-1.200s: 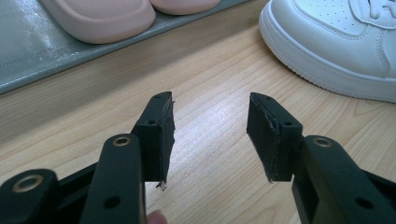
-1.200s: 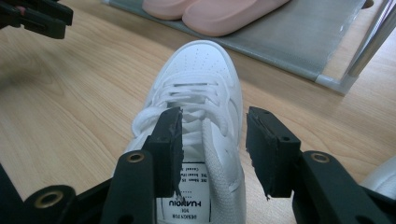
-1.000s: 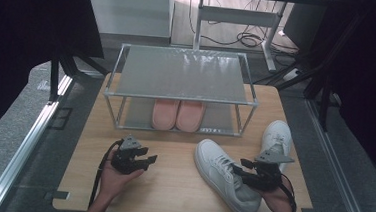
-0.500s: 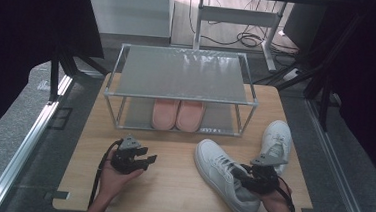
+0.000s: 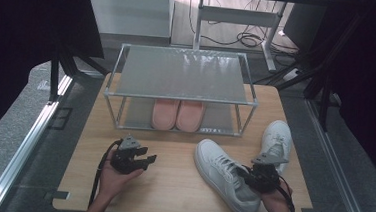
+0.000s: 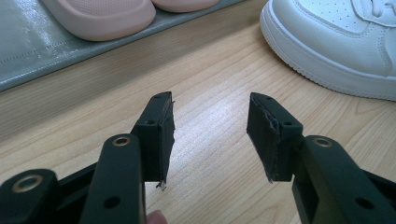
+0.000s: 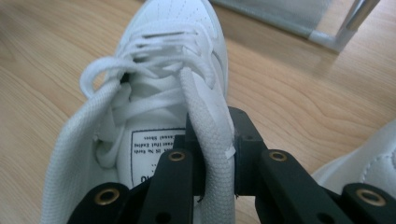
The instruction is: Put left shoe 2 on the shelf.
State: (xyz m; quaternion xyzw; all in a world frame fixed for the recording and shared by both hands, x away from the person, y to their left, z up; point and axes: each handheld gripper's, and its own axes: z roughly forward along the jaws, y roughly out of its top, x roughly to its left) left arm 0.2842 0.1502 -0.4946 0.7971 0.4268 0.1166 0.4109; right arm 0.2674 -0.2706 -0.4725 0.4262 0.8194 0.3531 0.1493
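At lower right of the high view, the right hand-held gripper [image 5: 263, 177] pinches the sneaker [image 5: 226, 175] by its collar edge [image 7: 212, 140], likely to lift it off the counter [image 5: 170, 185], while the left hand-held gripper [image 5: 144, 159] waits spread and empty at lower left.

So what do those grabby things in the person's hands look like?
Each hand-held gripper is black. The left one has two flat, blocky jaws with small metal-ringed holes, and a grey three-cornered plate on top. The right one looks the same, with its own grey plate. A black cable loops back from each along the person's bare forearm. No sleeves show.
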